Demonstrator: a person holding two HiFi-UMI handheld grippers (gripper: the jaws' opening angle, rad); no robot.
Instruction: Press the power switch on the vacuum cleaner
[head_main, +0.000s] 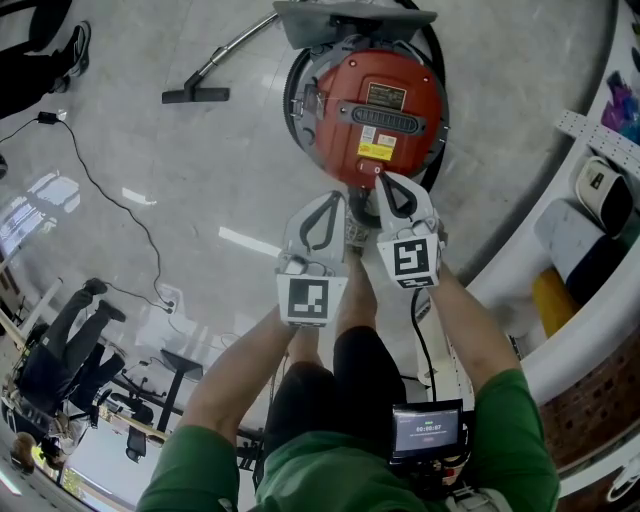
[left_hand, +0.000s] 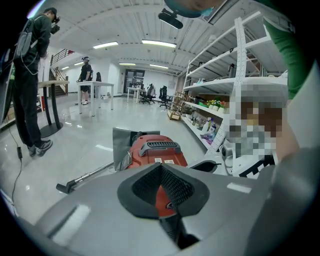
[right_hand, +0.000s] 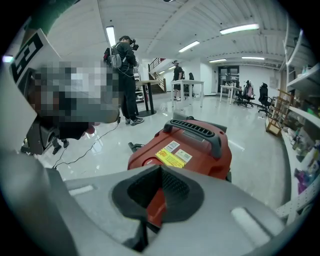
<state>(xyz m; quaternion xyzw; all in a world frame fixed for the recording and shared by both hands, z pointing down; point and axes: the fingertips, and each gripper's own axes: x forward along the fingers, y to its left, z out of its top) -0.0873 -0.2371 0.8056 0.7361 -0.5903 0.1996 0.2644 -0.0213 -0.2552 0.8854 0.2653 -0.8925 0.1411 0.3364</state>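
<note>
The red vacuum cleaner (head_main: 375, 110) stands on the floor (head_main: 200, 200) just on the far side of both tongs, and its black handle (head_main: 385, 117) lies across, from left to right. The right tongs (head_main: 384, 181) are the nearer ones, with closed, empty tips at the near rim of the red body. The left tongs (head_main: 335, 198) are a little back and to the left, also closed on nothing. I judge the switch sits on the near part of the top, under the right tips, but I cannot make it out surely
</note>
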